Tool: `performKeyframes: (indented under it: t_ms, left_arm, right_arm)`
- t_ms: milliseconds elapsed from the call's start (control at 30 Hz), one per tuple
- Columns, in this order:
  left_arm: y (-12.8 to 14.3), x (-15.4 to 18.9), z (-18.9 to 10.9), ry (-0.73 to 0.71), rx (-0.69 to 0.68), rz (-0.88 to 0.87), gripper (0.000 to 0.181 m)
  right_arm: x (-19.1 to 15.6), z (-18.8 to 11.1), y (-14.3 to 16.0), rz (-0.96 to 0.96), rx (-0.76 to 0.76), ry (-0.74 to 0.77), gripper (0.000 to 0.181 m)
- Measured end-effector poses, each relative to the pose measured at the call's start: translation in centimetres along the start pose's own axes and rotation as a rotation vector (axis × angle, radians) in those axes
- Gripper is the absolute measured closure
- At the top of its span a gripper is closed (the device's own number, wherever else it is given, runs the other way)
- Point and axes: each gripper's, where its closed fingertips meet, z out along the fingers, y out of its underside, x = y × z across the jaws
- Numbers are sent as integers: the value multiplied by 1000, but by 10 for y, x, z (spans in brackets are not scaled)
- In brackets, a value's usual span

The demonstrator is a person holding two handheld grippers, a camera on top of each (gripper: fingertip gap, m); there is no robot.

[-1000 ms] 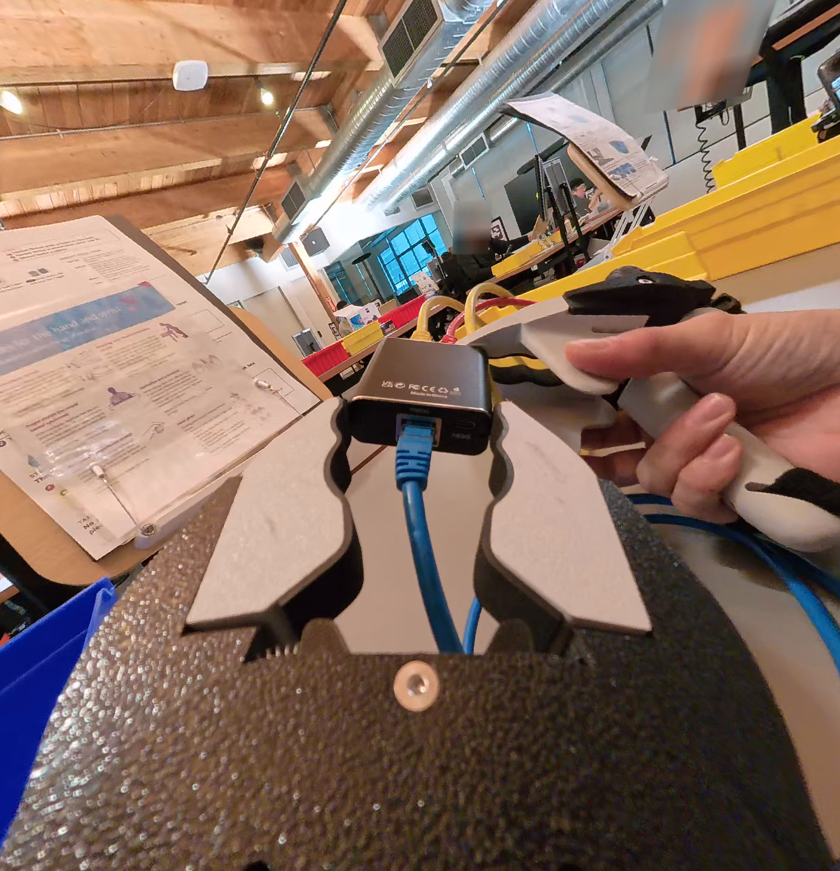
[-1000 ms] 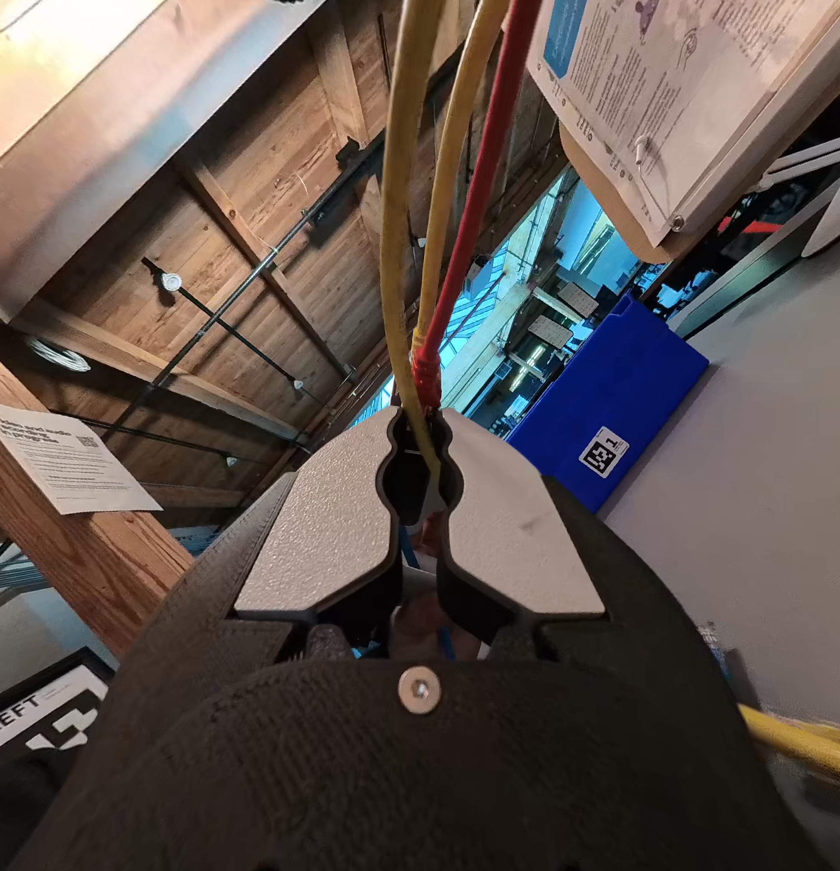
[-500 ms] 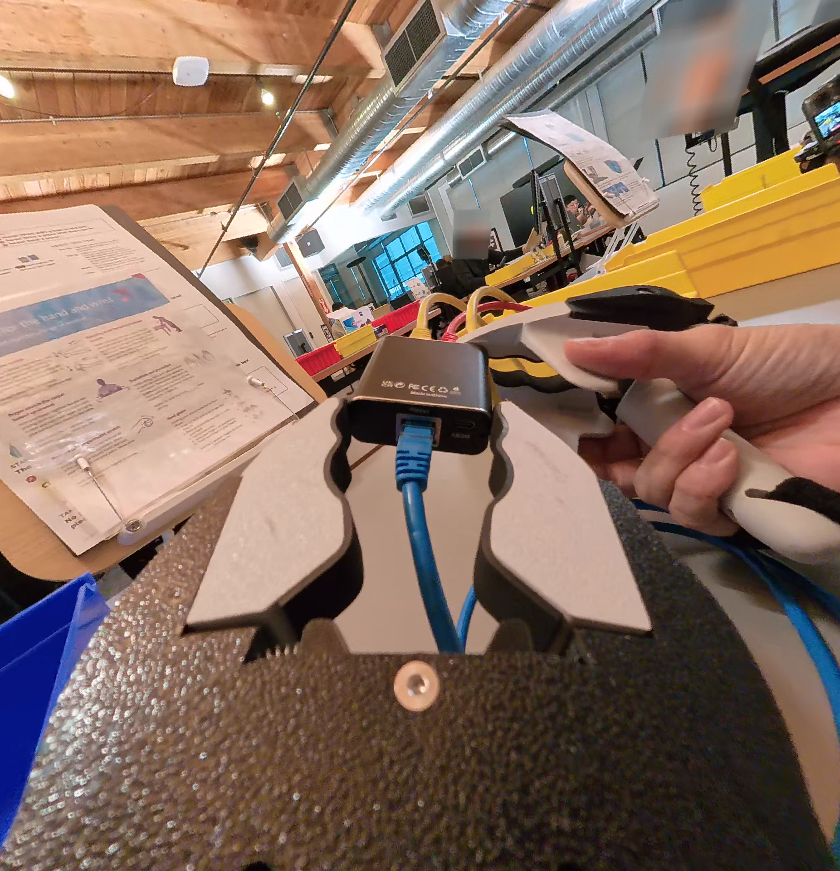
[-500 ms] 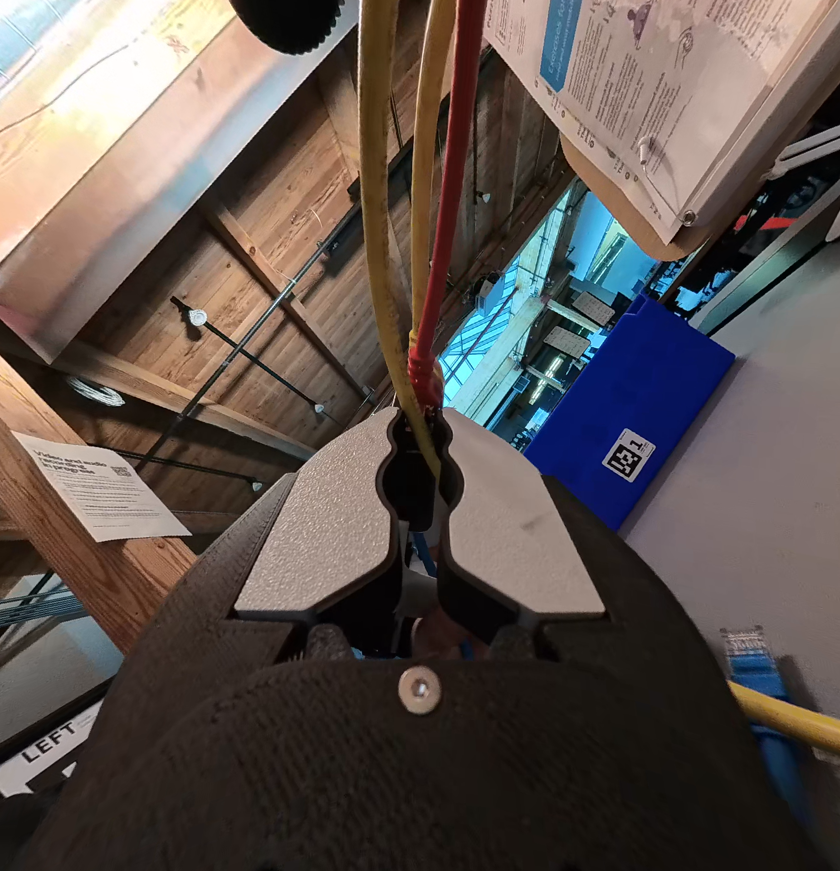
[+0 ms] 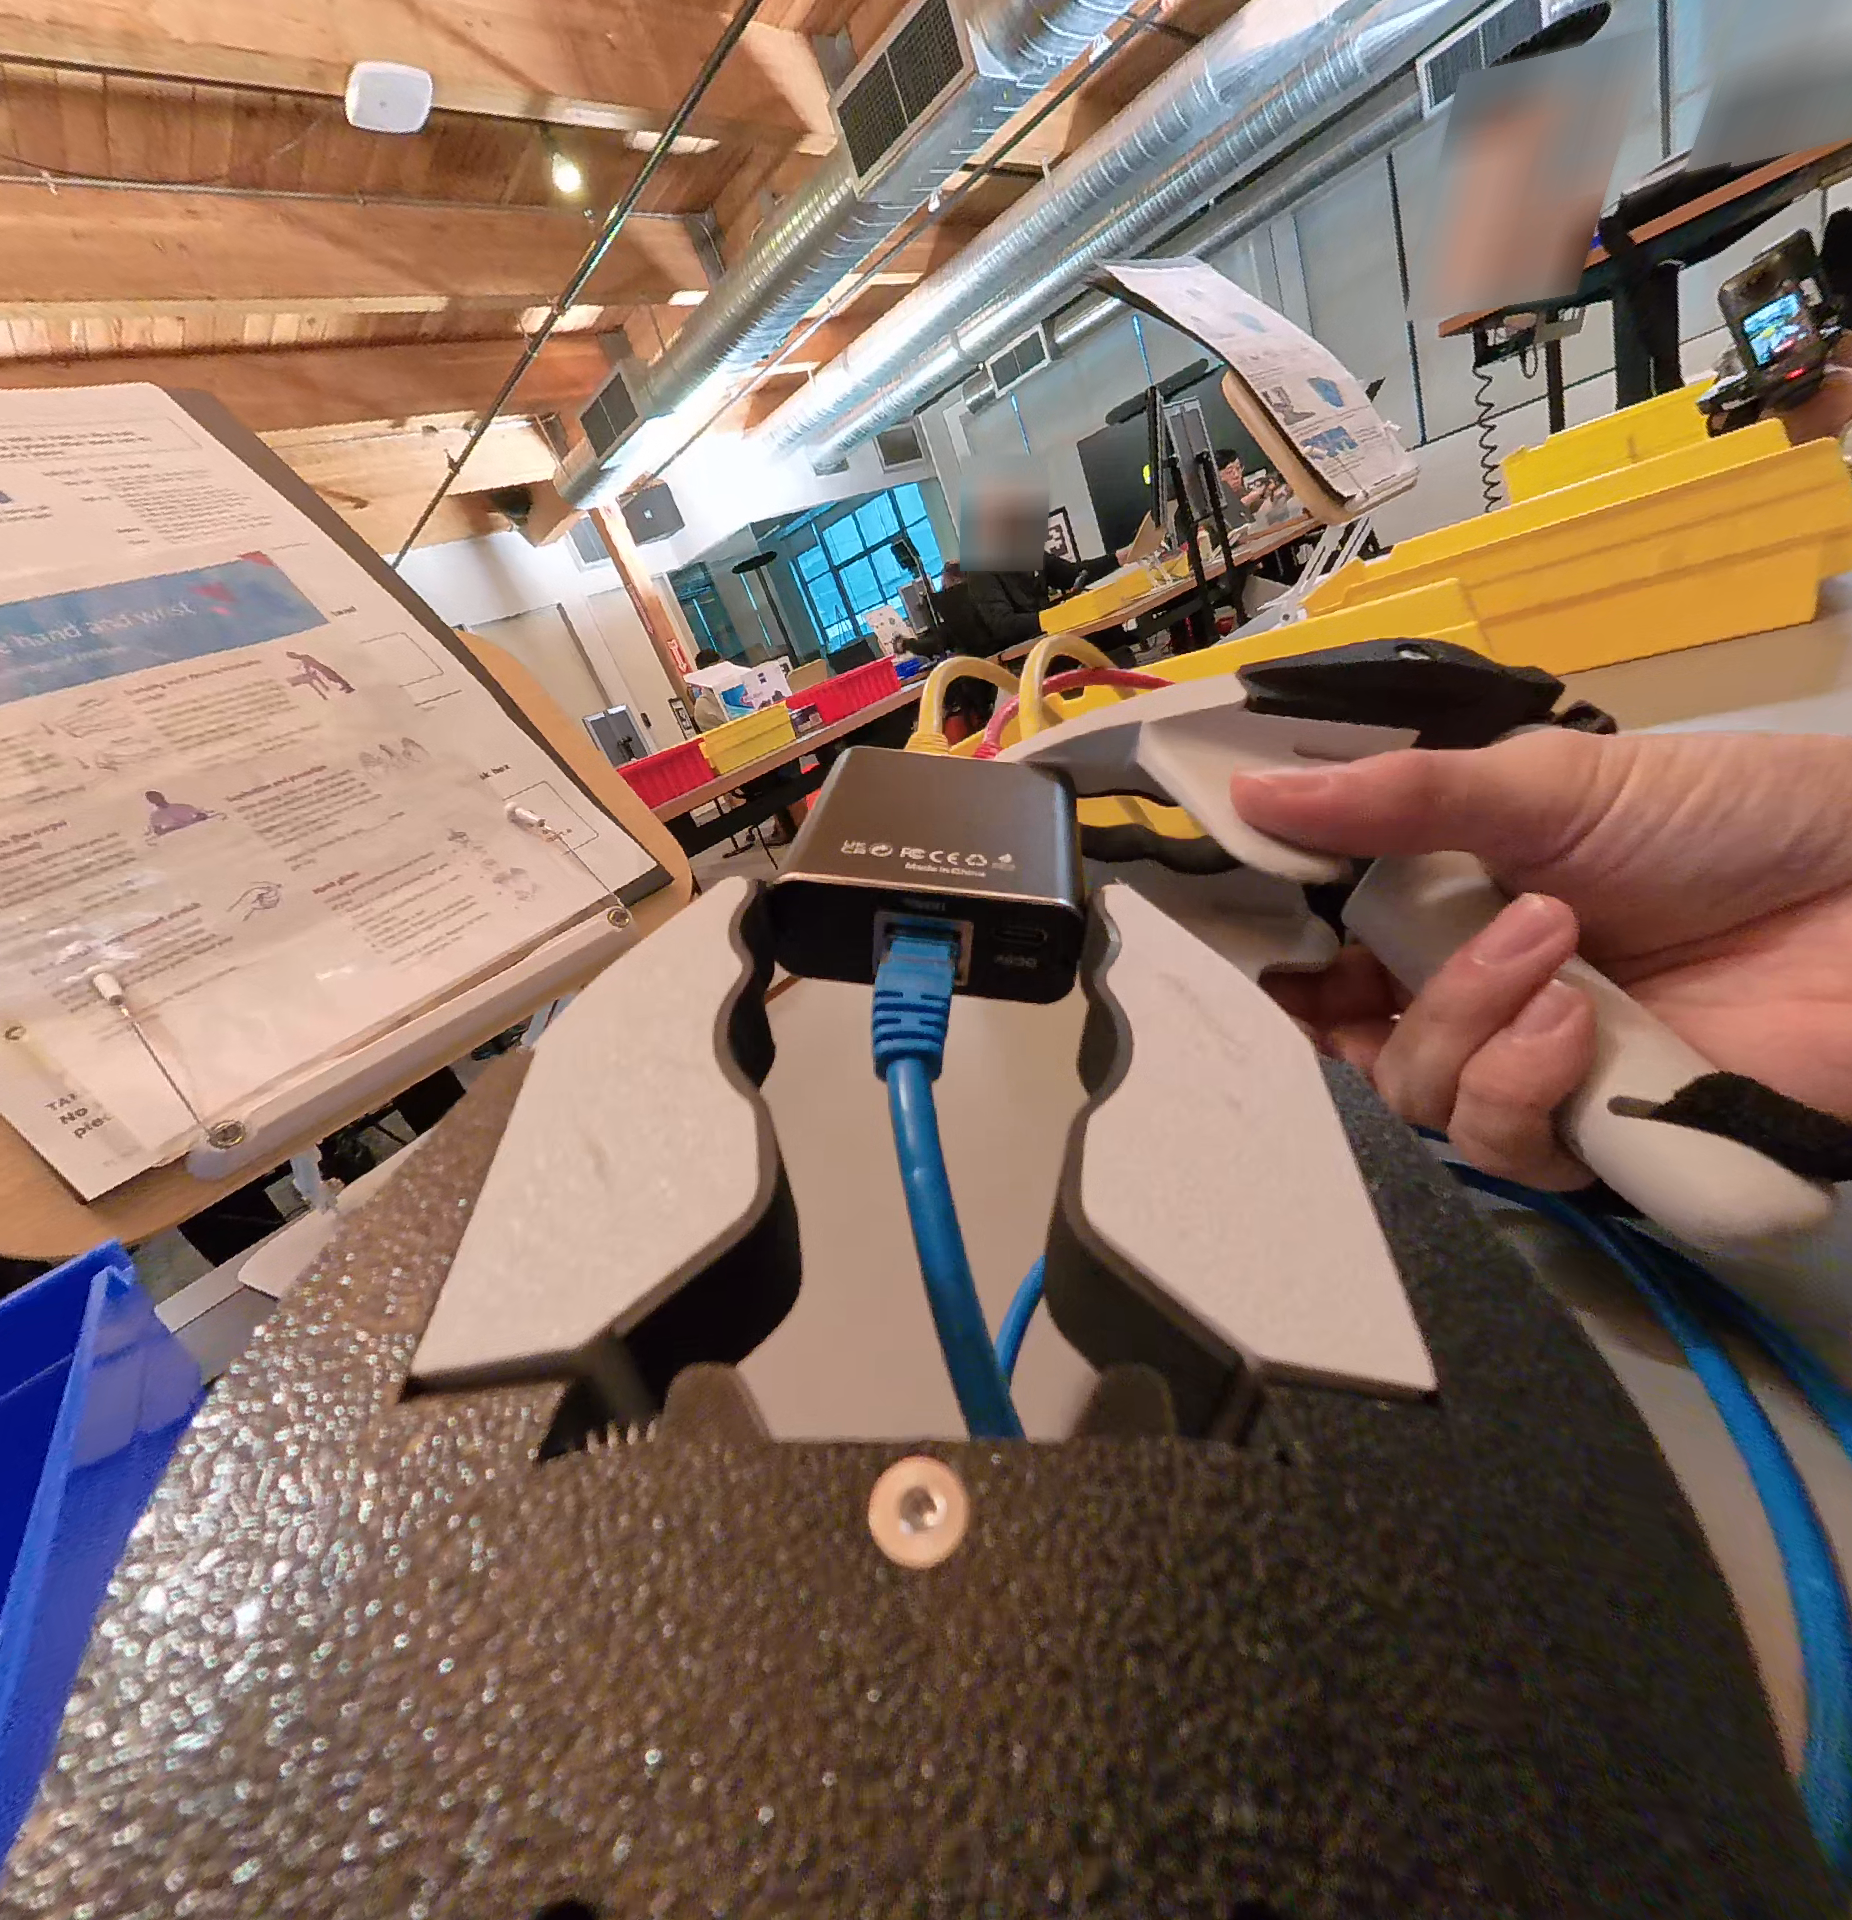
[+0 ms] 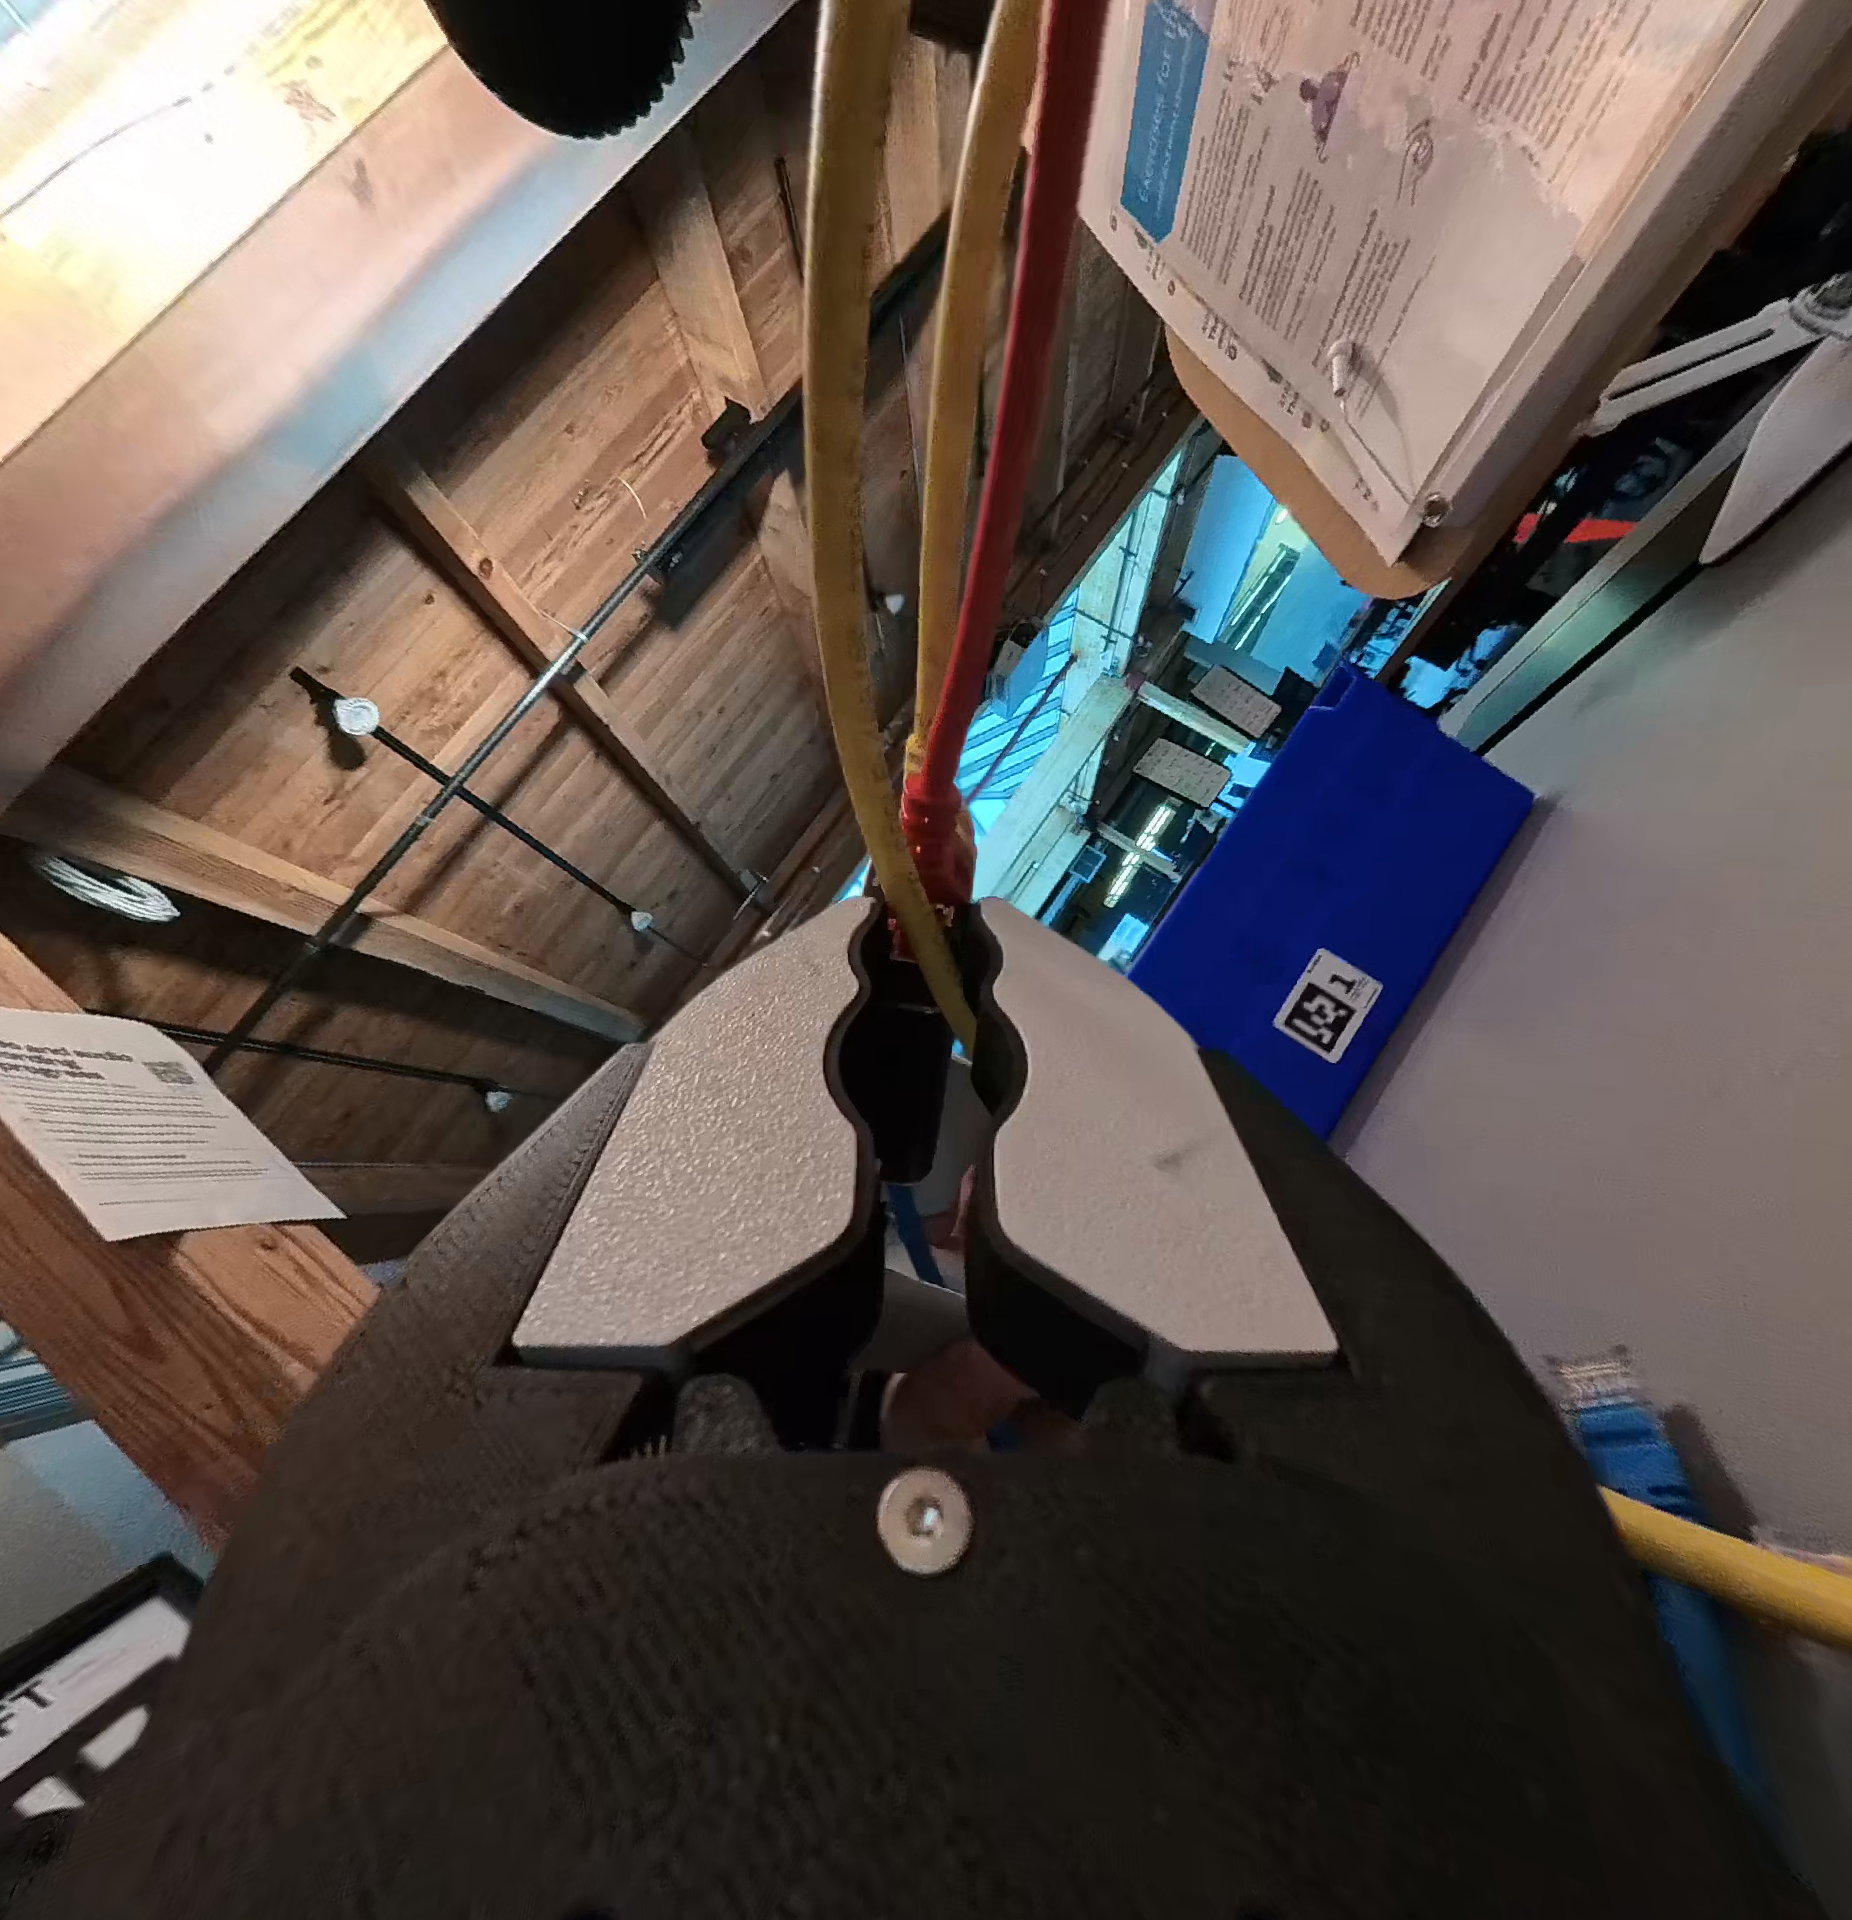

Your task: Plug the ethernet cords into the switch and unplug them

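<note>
My left gripper (image 5: 922, 920) is shut on the small black switch (image 5: 932, 831), one fingertip on each side of it. A blue ethernet cord (image 5: 922, 1101) is plugged into the switch's near face and runs back between my fingers. A hand (image 5: 1628, 883) holds my right gripper (image 5: 1161, 748), which reaches in behind the switch from the right. In the right wrist view my right gripper (image 6: 927, 925) is nearly closed on a yellow cord (image 6: 839, 520) at the switch. A red cord (image 6: 1036, 416) and a second yellow cord (image 6: 953, 416) also end there.
A clipboard with a printed sheet (image 5: 226, 779) stands at the left, with a blue bin (image 5: 39, 1455) below it. Yellow bins (image 5: 1628, 561) lie at the back right. A loose blue plug (image 6: 1618, 1444) and a yellow cable (image 6: 1753, 1579) lie on the grey table (image 6: 1680, 935).
Both grippers have shifted slightly together with the switch; the grips are unchanged. In the right wrist view the table with the loose blue plug has come into sight at the lower right.
</note>
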Motion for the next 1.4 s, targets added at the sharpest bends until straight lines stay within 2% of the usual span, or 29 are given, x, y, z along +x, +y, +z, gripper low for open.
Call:
performKeyframes:
  t_ms: [133,300,533,700,900,1000,1133,1400]
  left_arm:
    - [5,2,1,14,-16,3,124]
    - [3,4,2,21,4,12,124]
    - [2,4,3,-9,-9,90,124]
    - [5,5,5,-16,-36,83,124]
    - [5,5,7,-31,-51,120,124]
    - [3,3,3,-21,-13,112,124]
    - [3,3,2,-21,-11,94,124]
    - [1,3,2,-20,2,91,124]
  right_arm:
    - [2,-3,2,-41,-26,18,169]
    - [-5,-5,2,-194,-13,0,170]
    - [-7,-4,-1,-223,-16,-28,171]
    - [-3,-5,-3,-260,-25,-18,171]
    - [-2,-6,-4,-229,-21,-26,171]
    - [-5,-3,-1,-126,-69,-66,171]
    - [-1,-2,-1,-46,-40,-60,170]
    - [-3,-1,-1,-5,-29,-72,168]
